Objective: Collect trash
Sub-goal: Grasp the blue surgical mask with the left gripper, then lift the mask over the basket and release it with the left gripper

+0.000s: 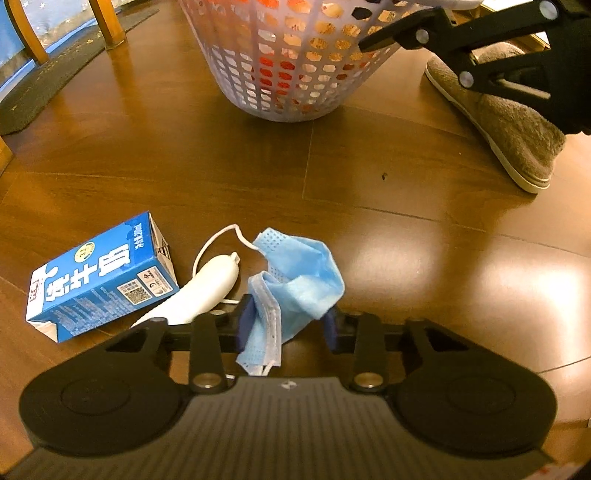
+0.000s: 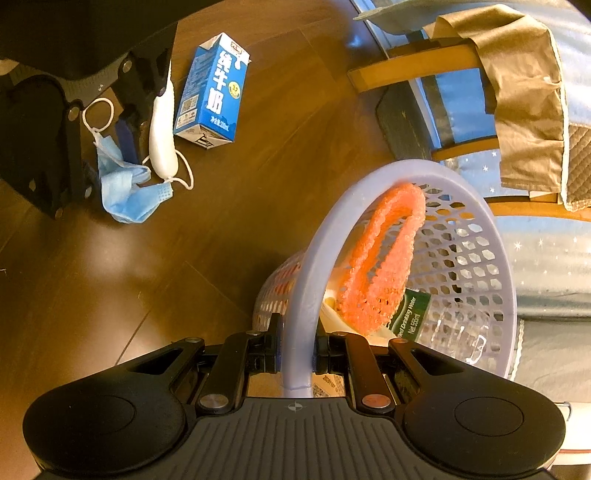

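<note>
A crumpled blue face mask lies on the wooden floor between the fingers of my left gripper, whose pads press on its sides. The same mask and left gripper show at the upper left of the right wrist view. To its left lie a white plastic tube and a blue milk carton on its side. My right gripper is shut on the rim of the lilac mesh basket, which holds an orange net and a clear water bottle.
The basket stands beyond the mask, with the right gripper at its upper right. A person's grey slipper rests on the floor at the right. Wooden chair legs and a dark mat are at the far left.
</note>
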{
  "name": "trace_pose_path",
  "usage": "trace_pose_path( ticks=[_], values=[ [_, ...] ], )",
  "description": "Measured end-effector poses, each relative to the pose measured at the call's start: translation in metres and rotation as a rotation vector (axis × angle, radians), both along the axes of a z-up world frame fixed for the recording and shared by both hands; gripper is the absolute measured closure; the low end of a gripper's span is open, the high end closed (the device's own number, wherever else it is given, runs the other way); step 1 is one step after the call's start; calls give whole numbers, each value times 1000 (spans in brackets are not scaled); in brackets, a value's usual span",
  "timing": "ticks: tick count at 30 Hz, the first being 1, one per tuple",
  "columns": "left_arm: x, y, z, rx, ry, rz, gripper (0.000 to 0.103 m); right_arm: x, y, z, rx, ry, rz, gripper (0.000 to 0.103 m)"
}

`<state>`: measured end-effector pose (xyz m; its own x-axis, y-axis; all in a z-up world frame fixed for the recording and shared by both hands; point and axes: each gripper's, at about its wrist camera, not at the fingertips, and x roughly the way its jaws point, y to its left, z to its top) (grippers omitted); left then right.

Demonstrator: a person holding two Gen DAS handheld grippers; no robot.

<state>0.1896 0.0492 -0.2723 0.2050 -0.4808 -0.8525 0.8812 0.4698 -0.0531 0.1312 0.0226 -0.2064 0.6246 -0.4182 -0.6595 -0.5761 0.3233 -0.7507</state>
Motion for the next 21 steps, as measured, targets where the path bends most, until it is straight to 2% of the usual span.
trace_pose_path(
  ticks=[2,4,10,21],
  values=[
    [-1,2,1,5,3,-3,81,1,-1,0,1,-1,-3,93],
    [-1,4,4,4,5,-5,83,2,-1,1,2,0,-3,93],
    [1,13,24,-34,10,18,84,3,-1,1,7,-1,-12,93],
    [14,34,85,-112,-18,93,85,4,0,0,5,4,-13,93]
  ],
)
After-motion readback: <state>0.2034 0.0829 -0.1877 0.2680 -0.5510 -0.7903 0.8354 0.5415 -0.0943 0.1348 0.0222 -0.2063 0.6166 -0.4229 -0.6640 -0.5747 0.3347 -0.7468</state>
